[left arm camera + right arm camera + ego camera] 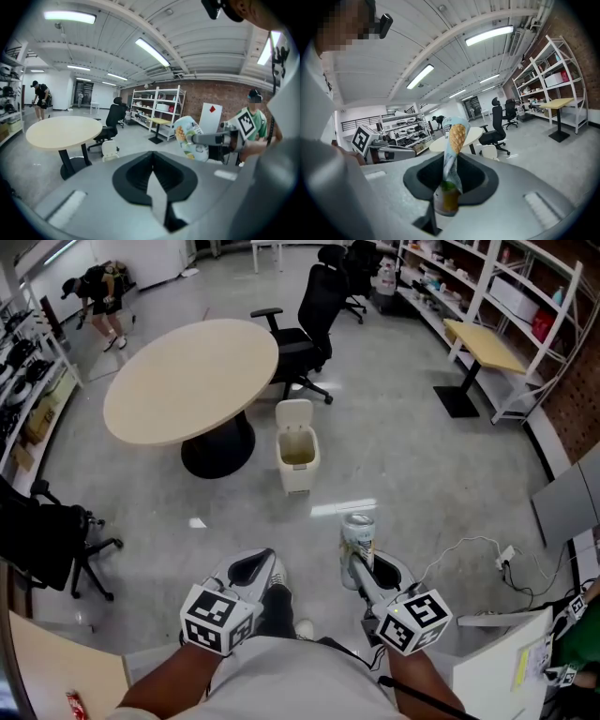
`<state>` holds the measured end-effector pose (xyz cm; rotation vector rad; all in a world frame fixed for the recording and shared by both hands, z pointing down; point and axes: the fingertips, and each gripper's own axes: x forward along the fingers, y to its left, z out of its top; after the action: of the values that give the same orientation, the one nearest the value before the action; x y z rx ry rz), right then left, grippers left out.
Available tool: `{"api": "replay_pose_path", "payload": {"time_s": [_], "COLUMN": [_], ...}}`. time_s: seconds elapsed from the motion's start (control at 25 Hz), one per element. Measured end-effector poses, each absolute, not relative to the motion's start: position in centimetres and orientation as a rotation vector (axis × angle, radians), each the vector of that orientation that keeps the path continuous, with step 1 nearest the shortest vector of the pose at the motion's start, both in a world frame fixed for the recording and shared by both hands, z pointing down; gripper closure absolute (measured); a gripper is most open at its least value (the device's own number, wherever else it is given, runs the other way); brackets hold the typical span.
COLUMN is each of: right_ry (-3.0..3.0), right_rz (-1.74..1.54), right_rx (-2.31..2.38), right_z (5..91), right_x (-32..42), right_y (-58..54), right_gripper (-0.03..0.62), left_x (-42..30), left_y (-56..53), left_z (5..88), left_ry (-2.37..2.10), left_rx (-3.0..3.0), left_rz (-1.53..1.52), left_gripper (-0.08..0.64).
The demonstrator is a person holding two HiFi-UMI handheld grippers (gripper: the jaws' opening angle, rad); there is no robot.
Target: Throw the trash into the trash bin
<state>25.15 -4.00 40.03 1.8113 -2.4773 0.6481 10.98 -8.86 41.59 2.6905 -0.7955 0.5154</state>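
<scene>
Holding a drink can over the floor, bin open at twelve o'clock

The drink can [357, 538], printed with a pineapple, stands upright in the right claw [356, 562], whose pads press on its lower half from both sides. In the right gripper view the can [452, 154] looks squashed thin where it is pinched, with its top rising above the claw. It hangs in the air above the grey floor [422, 474], touching nothing else.

The left claw [255, 566] is at nine o'clock from the right one, near it and level with it. In the left gripper view its dark pads meet in a single line, with nothing between them.

The trash bin [297, 451], white with its lid [293, 412] tipped up and its mouth showing, stands on the floor at twelve o'clock from the can, well apart from it. A round counter [192, 379] on a black pedestal is at ten o'clock from the bin, just beside it. A black office chair [305, 329] sits at twelve o'clock behind the bin. White shelving [487, 296] lines the wall at two o'clock. A person [98, 296] bends over far off at ten o'clock.
</scene>
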Motion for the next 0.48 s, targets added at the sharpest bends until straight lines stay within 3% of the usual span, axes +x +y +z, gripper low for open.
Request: {"api": "replay_pose_path", "payload": {"time_s": [0.48], "right_ry": [-2.413], "right_rz": [0.686], "right_rx": [1.82], "right_z": [41.1], "right_x": [26.9], "right_y": [-8.3], "right_gripper": [0.522], "left_x": [12.8], "left_y": [-14.8], "left_z": [42.1], "left_ry": [-0.77], "left_rx": [2.693], "left_rz": [0.515], "left_gripper": [0.552]}}
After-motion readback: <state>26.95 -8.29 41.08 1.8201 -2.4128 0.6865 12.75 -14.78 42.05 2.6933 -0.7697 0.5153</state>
